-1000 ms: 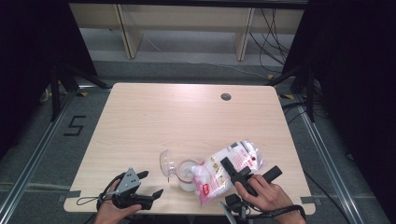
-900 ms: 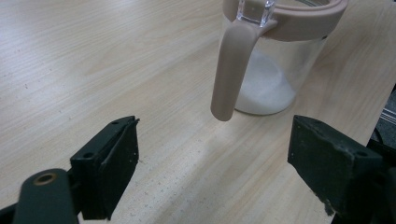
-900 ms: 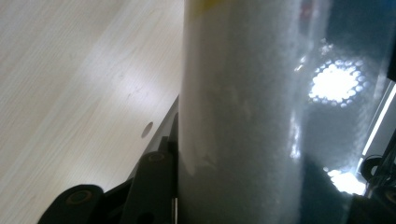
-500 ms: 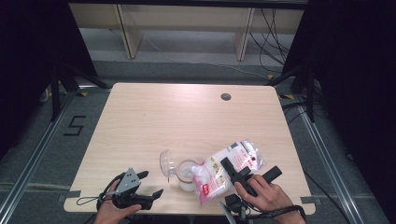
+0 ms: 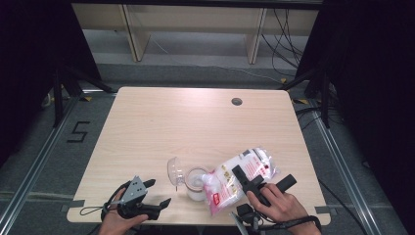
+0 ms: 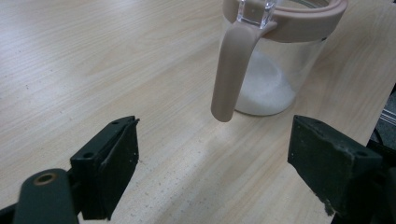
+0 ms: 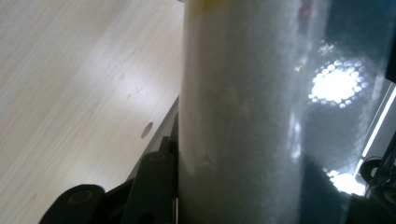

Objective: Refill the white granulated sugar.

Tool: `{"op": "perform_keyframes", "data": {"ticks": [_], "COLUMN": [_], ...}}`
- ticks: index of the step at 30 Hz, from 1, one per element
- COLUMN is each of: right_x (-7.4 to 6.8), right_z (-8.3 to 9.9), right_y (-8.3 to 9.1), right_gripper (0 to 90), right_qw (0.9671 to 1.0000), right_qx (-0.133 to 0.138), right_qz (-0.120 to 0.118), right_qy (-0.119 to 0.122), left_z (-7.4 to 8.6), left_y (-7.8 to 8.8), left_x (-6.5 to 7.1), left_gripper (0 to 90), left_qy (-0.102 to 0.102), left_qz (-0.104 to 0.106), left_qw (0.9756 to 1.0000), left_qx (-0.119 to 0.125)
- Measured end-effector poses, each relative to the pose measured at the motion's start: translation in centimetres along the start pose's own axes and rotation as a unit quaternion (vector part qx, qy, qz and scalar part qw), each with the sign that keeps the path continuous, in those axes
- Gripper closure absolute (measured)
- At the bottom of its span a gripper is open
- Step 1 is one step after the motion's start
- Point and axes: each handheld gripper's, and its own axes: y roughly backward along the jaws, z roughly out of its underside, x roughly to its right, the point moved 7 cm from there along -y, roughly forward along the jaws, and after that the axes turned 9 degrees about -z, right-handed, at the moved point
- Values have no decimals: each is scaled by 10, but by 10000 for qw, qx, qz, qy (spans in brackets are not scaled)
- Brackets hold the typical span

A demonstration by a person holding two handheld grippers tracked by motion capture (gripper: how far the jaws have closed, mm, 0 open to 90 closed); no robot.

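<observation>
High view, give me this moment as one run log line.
right tongs: shut on bag of white granules, tipped over jar | left tongs: open, on table | jar lid: open

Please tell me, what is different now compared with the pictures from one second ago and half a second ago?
Nothing has visibly changed. The right gripper still holds the bag of white powder tilted over the open jar, and the left gripper still rests open on the table beside it.

White-and-red bag (image 5: 240,176), beige-rimmed clear jar (image 6: 275,56)
</observation>
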Motion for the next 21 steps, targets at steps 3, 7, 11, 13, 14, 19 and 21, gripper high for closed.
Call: {"op": "perform_keyframes", "data": {"ticks": [3,7,11,13,14,19,21], "right_x": [-2,-2,1,2,1,-1,-2], "right_z": [3,1,-4,-3,-2,3,3], "right_y": [2,3,1,0,0,3,4], "right_gripper": [684,685,686,688,688,692,693], "right_qw": [10000,10000,10000,10000,10000,10000,10000], "right_qx": [-39,-16,63,47,30,-18,-26], "right_qz": [-8,-12,4,2,5,-6,-13], "right_qy": [-11,-16,-2,4,-8,-9,-71], "left_z": [0,0,0,0,0,0,0], "left_y": [0,0,0,0,0,0,0], "left_x": [1,0,1,1,0,1,0], "left_gripper": [162,162,162,162,162,162,162], "left_qy": [42,21,36,28,29,31,1], "left_qz": [11,9,4,10,11,7,-7], "left_qw": [10000,10000,10000,10000,10000,10000,10000], "left_qx": [15,10,9,8,11,14,2]}}
